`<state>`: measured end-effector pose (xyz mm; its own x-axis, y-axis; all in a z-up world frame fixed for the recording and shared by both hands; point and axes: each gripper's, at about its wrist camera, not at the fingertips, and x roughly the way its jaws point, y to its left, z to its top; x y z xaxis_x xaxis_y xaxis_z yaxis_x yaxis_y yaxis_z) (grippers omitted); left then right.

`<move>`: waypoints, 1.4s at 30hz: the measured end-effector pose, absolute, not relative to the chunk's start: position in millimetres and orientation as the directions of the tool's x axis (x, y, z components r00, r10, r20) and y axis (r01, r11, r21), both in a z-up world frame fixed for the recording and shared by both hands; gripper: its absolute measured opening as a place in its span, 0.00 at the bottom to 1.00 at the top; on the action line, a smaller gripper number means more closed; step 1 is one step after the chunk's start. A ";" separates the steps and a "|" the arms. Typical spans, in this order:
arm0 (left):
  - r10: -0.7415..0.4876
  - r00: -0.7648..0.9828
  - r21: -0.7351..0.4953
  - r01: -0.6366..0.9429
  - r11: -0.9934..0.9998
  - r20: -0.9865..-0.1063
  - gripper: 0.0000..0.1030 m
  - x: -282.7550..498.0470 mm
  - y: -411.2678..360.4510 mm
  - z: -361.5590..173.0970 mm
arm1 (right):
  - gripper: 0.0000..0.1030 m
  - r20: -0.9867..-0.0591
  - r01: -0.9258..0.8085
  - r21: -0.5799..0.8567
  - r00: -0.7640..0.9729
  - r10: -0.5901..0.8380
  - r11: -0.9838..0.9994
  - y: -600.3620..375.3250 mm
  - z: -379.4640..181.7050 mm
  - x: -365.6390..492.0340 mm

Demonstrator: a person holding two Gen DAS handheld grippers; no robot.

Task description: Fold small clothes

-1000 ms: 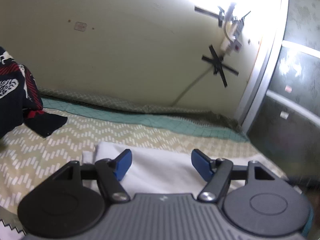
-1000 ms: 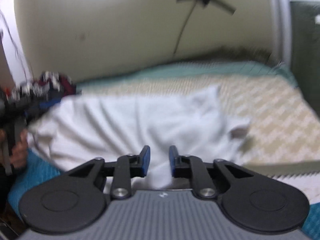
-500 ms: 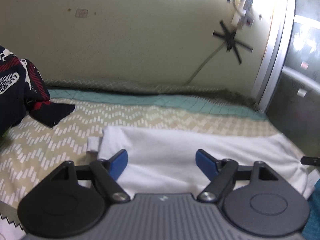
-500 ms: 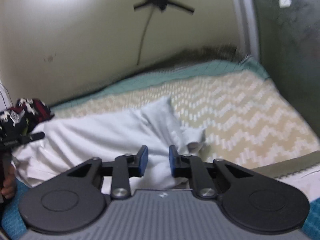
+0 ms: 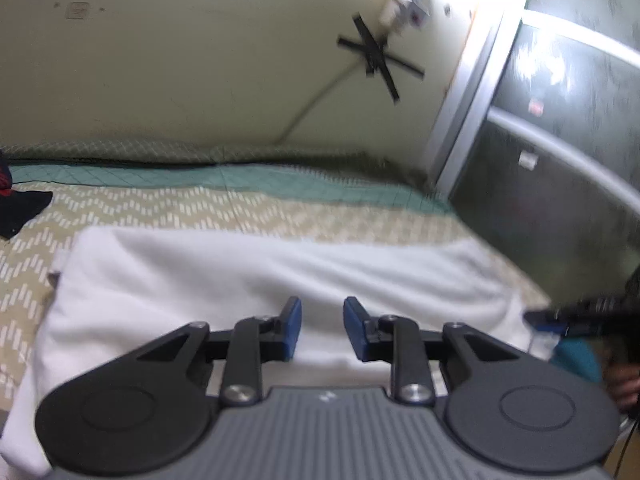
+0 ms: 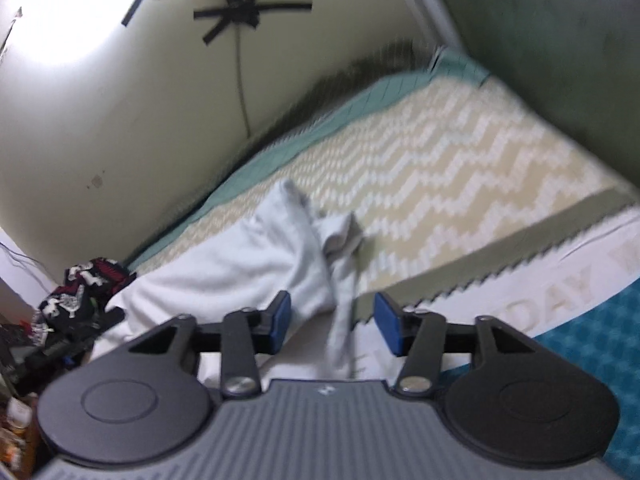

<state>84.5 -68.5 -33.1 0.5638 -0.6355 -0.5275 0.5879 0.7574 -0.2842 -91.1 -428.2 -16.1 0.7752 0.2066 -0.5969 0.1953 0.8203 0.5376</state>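
Note:
A white garment (image 5: pixel 248 276) lies folded lengthwise in a long band across the bed's zigzag-patterned cover (image 5: pixel 168 208). My left gripper (image 5: pixel 322 326) hovers over its near edge, jaws partly open with a narrow gap and nothing between them. In the right wrist view the garment (image 6: pixel 248 264) runs left, its bunched end and a hanging strip lying near the right gripper (image 6: pixel 332 320), which is open. The strip passes between the blue pads (image 6: pixel 280 318) without being clamped. The right gripper's tip (image 5: pixel 544 318) shows at the garment's right end in the left wrist view.
A dark red-and-white patterned garment (image 6: pixel 84 288) is heaped at the bed's left end, also in the left wrist view (image 5: pixel 20 208). A wall with a taped cable (image 5: pixel 376 60) runs behind the bed. A dark cabinet (image 5: pixel 560 160) stands at the right. A teal mat (image 6: pixel 600 344) lies at the bed's front.
My left gripper's jaws have closed from wide to a narrow gap and it has shifted right along the garment. My right gripper has opened and let go of the garment's end.

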 end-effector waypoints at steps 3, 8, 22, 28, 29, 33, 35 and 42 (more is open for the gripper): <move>-0.593 0.541 -0.261 0.568 0.780 -0.596 0.25 91.1 -78.6 -44.3 | 0.49 -0.571 0.168 0.549 0.790 0.222 0.819 -417.9 -20.6 -82.0; -0.616 0.522 -0.305 0.563 0.769 -0.590 0.25 93.7 -73.9 -47.0 | 0.29 -0.577 0.133 0.552 0.774 0.261 0.823 -391.6 -29.0 -61.0; -0.663 0.688 -0.508 0.475 0.718 -0.294 0.36 87.1 25.3 -9.0 | 0.12 -0.469 -0.181 0.463 0.780 0.414 0.867 -289.1 64.0 -25.8; -0.562 0.790 -0.565 0.355 0.745 -0.245 0.37 91.6 93.8 -14.4 | 0.11 -0.521 -0.359 0.359 0.689 0.504 0.861 -190.6 70.7 16.0; -0.557 0.797 -0.587 0.341 0.734 -0.233 0.37 92.3 101.7 -16.3 | 0.11 -0.538 -0.381 0.342 0.670 0.511 0.859 -172.6 66.6 24.3; -0.542 0.818 -0.628 0.320 0.710 -0.196 0.44 94.0 117.2 -16.8 | 0.10 -0.617 -0.427 0.306 0.592 0.518 0.851 -111.2 43.6 58.7; -0.548 0.815 -0.631 0.325 0.704 -0.191 0.45 93.9 119.2 -16.6 | 0.11 -0.648 -0.445 0.283 0.565 0.511 0.850 -87.4 27.9 72.2; -0.572 0.795 -0.603 0.359 0.712 -0.202 0.54 91.9 107.7 -14.2 | 0.60 -0.640 -0.575 0.338 0.439 0.630 0.745 -69.5 -5.7 81.0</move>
<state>91.9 107.7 -14.2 0.7947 -0.5724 -0.2021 0.3593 0.7119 -0.6034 81.0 -69.5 -5.7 0.4393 0.6301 -0.6404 -0.5753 0.7448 0.3382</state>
